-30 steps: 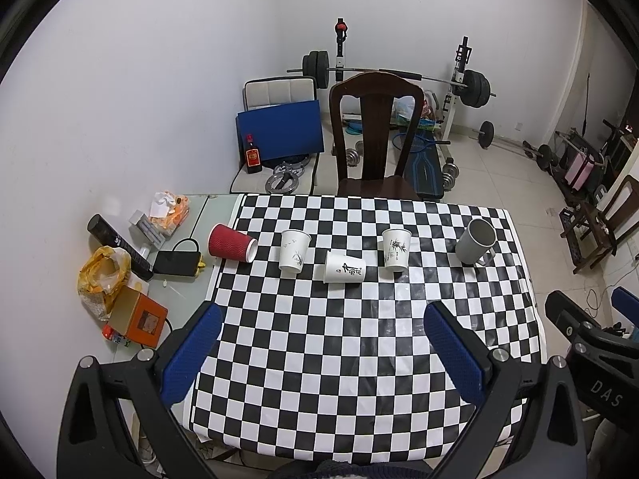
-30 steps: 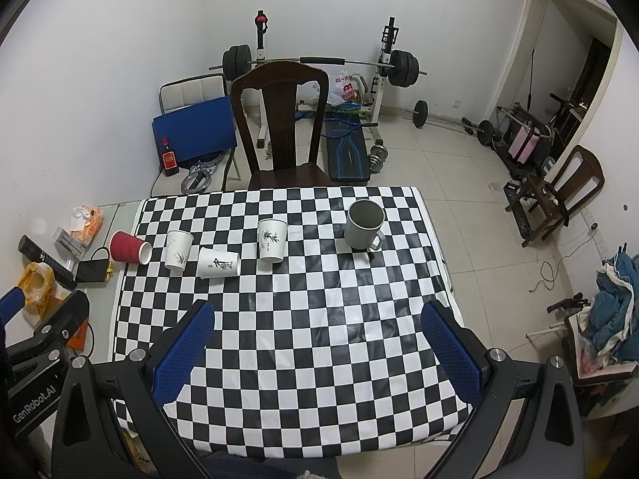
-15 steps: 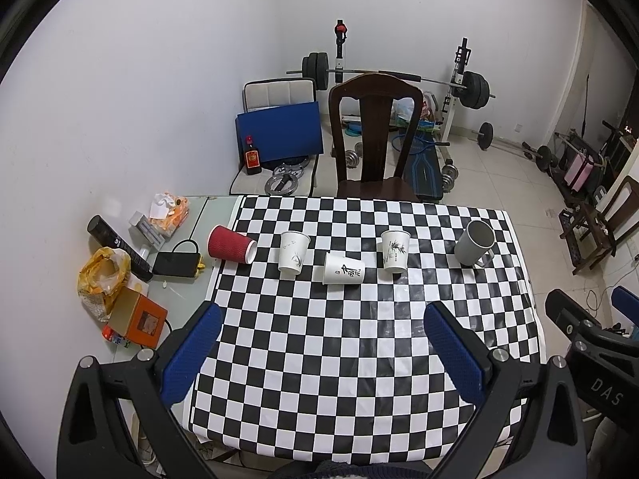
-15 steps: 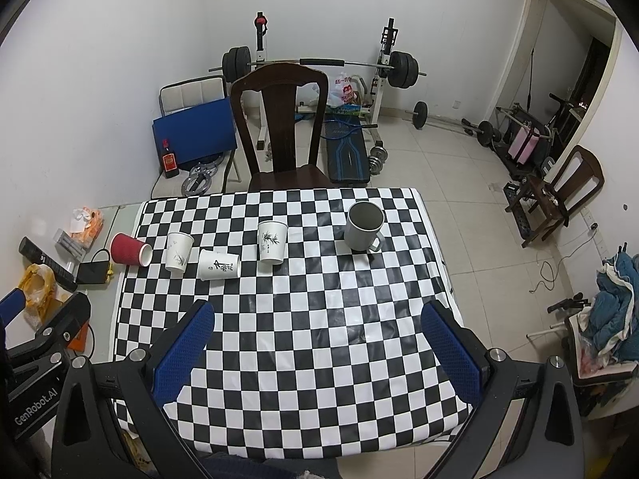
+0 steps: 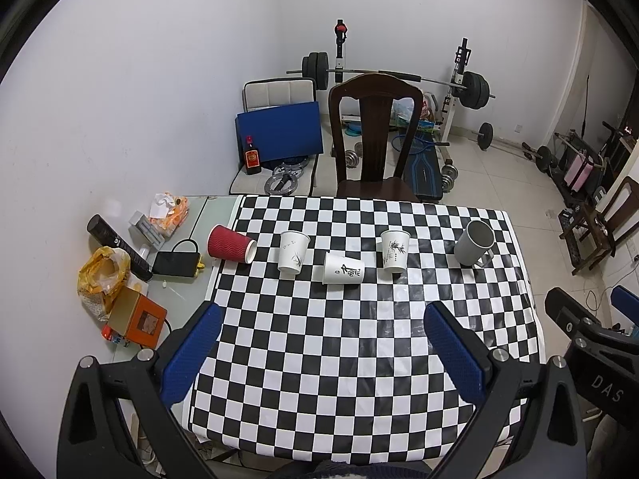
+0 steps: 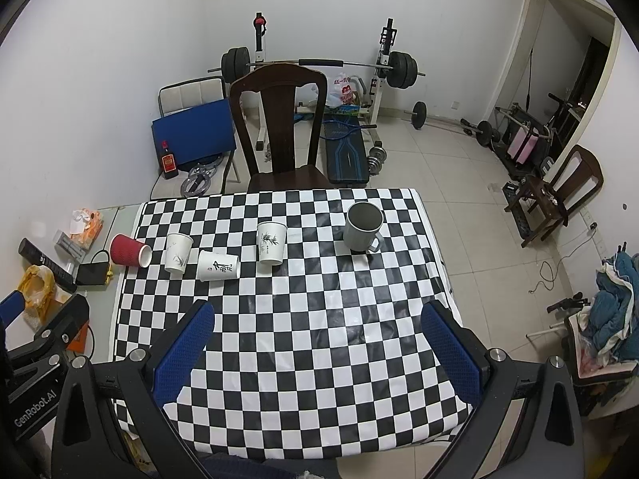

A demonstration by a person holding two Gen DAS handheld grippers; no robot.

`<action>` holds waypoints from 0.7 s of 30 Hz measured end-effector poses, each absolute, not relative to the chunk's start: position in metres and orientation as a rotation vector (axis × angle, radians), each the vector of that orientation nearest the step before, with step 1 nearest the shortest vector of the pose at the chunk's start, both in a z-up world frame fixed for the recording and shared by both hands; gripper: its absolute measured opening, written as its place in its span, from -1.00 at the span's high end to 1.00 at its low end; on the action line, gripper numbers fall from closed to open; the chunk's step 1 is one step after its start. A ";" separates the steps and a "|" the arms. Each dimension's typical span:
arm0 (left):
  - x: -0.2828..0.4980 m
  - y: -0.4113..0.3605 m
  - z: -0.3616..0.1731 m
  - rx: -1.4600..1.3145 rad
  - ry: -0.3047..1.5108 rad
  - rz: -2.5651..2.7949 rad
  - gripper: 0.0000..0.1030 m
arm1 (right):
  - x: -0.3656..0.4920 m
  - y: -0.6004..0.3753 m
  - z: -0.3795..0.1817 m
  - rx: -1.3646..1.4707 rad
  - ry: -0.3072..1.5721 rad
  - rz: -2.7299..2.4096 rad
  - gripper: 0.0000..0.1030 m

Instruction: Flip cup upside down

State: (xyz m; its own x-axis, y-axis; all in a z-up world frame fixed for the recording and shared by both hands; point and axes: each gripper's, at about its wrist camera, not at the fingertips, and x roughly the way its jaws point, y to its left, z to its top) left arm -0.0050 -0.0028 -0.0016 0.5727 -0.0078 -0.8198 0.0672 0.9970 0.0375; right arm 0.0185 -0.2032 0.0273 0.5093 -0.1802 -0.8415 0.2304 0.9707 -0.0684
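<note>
Several cups sit in a row on the checkered table. A red ribbed cup lies on its side at the left edge. A white paper cup stands upright, another lies on its side, a third stands upright. A grey mug stands upright at the right. My left gripper and right gripper are open and empty, high above the table's near half.
A wooden chair stands behind the table. A side table on the left holds a black box, an orange box, a yellow bag and a dark tube. Gym weights fill the back.
Both grippers have shifted very slightly; the cups sit marginally lower in the views. Nothing on the table has moved.
</note>
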 end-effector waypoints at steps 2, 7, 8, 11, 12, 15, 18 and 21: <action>-0.003 -0.006 -0.001 0.069 0.962 -0.037 -1.00 | 0.019 -0.202 0.025 0.054 1.010 -0.247 -1.00; 0.019 -0.002 -0.016 0.065 0.971 -0.002 -1.00 | 0.039 -0.209 0.023 0.053 1.040 -0.241 -1.00; 0.038 0.003 -0.016 0.065 0.979 0.015 -1.00 | 0.044 -0.208 0.017 0.051 1.053 -0.238 -1.00; 0.058 0.017 -0.041 0.073 1.008 0.084 -1.00 | 0.064 -0.200 -0.010 0.028 1.104 -0.226 -1.00; 0.066 0.023 -0.050 0.073 1.026 0.110 -1.00 | 0.071 -0.196 -0.022 0.024 1.122 -0.216 -1.00; 0.082 0.045 -0.084 0.057 1.078 0.174 -1.00 | 0.095 -0.181 -0.067 0.005 1.193 -0.192 -1.00; 0.095 0.068 -0.112 0.055 1.111 0.228 -1.00 | 0.115 -0.166 -0.111 -0.003 1.253 -0.175 -1.00; 0.114 0.089 -0.144 0.056 1.163 0.274 -1.00 | 0.135 -0.148 -0.152 -0.002 1.318 -0.154 -1.00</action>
